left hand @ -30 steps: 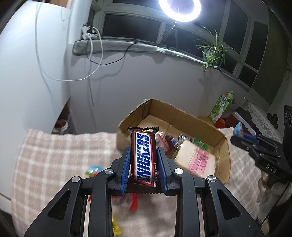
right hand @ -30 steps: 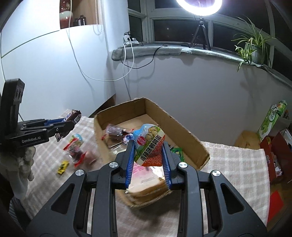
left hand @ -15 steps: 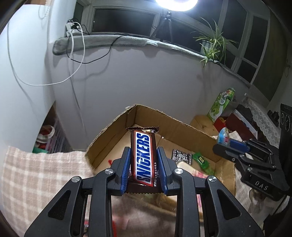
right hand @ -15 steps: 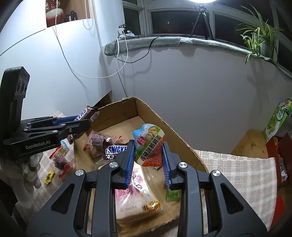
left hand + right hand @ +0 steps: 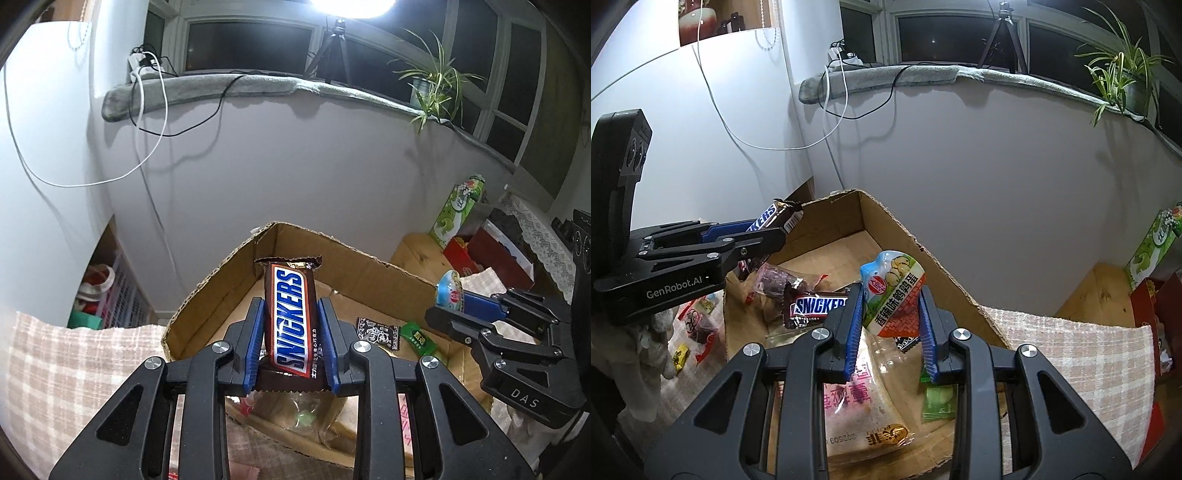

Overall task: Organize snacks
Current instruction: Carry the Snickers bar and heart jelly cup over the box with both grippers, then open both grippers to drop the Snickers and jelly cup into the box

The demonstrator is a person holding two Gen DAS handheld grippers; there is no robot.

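Plainly "SNICKERS" on gripped bar (image 5: 291, 325)

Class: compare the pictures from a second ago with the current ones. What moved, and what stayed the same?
Both grippers advanced from the checked cloth side to over the cardboard box. The left gripper still clamps its Snickers bar, and the right gripper still clamps the egg snack pouch. Nothing released.

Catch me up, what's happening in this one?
A person is sorting snacks into an open brown cardboard box with two handheld grippers. The left gripper is clamped on a brown Snickers bar, held over the box's near left corner. The right gripper grips a blue-and-green quail-egg pouch above the box. Inside already: another Snickers bar, a pink bread bag and a green candy packet. Neither item has been released.
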